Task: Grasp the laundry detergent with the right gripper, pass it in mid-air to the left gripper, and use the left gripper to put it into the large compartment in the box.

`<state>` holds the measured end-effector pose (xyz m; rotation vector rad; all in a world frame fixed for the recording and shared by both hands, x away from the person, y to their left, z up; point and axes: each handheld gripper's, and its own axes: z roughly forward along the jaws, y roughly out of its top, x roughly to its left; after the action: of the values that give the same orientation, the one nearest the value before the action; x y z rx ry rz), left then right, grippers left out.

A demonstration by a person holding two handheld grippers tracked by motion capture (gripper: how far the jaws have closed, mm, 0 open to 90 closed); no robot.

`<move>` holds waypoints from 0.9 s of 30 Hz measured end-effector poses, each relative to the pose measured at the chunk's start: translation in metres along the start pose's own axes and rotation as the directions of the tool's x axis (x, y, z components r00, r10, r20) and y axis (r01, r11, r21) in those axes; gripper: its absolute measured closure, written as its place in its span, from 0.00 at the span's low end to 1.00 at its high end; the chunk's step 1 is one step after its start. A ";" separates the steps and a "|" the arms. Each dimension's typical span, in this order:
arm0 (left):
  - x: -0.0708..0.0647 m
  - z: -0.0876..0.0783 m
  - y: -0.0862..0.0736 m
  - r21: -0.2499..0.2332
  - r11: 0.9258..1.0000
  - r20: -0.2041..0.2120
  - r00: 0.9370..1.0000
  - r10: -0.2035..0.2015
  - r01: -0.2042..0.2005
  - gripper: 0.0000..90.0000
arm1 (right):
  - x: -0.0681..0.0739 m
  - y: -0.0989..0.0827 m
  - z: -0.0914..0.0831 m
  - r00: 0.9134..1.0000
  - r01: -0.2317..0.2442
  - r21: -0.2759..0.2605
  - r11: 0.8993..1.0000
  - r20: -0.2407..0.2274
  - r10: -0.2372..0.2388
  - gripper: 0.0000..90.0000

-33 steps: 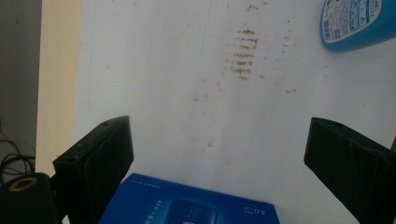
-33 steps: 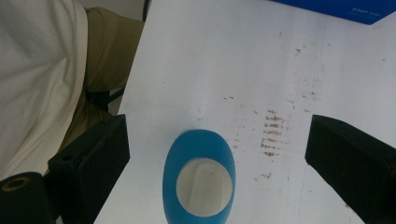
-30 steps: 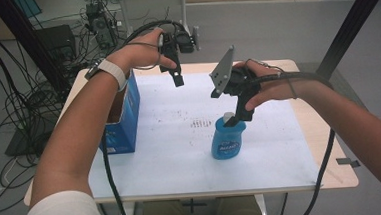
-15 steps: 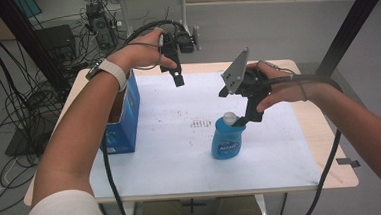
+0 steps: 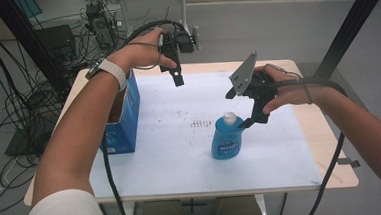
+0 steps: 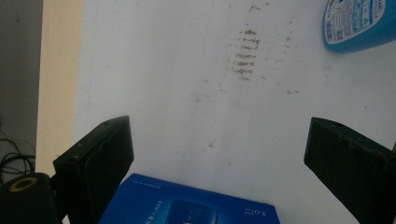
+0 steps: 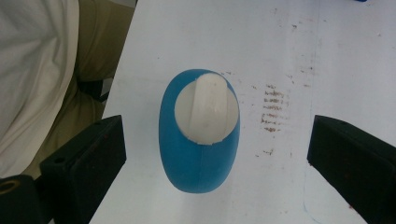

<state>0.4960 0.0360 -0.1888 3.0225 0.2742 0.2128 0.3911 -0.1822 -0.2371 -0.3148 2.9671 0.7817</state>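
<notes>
Bottle [image 5: 226, 140], white cap [image 7: 207, 110] on

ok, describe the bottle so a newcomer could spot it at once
Start at the white sheet covering the table. Near its middle stands a blue bottle, directly under the right gripper. Unlike the blue box at the sheet's left edge, it is rounded with a white cap.

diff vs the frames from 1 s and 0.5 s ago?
The right gripper has shifted off the blue bottle toward the table's right side; its jaws stand open over the white cap, gripping nothing. Left gripper, open above the blue box, stayed put; bottle and box unmoved.
</notes>
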 end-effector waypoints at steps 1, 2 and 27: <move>0.000 0.000 0.000 0.002 1.000 0.000 1.000 0.000 0.000 0.10 | 0.000 -0.002 0.001 1.000 -0.003 0.000 1.000 0.000 0.003 0.05; 0.000 0.000 0.000 0.003 1.000 0.000 1.000 0.001 -0.001 0.10 | 0.000 -0.004 0.001 1.000 -0.008 -0.002 1.000 -0.001 0.008 0.05; 0.000 0.002 0.001 0.002 1.000 -0.002 1.000 0.004 -0.004 0.10 | 0.004 -0.039 0.014 0.998 -0.068 -0.055 0.996 -0.002 0.068 0.05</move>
<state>0.4965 0.0346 -0.1903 3.0254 0.2695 0.2154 0.3952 -0.2095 -0.2685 -0.2175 2.9742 0.8722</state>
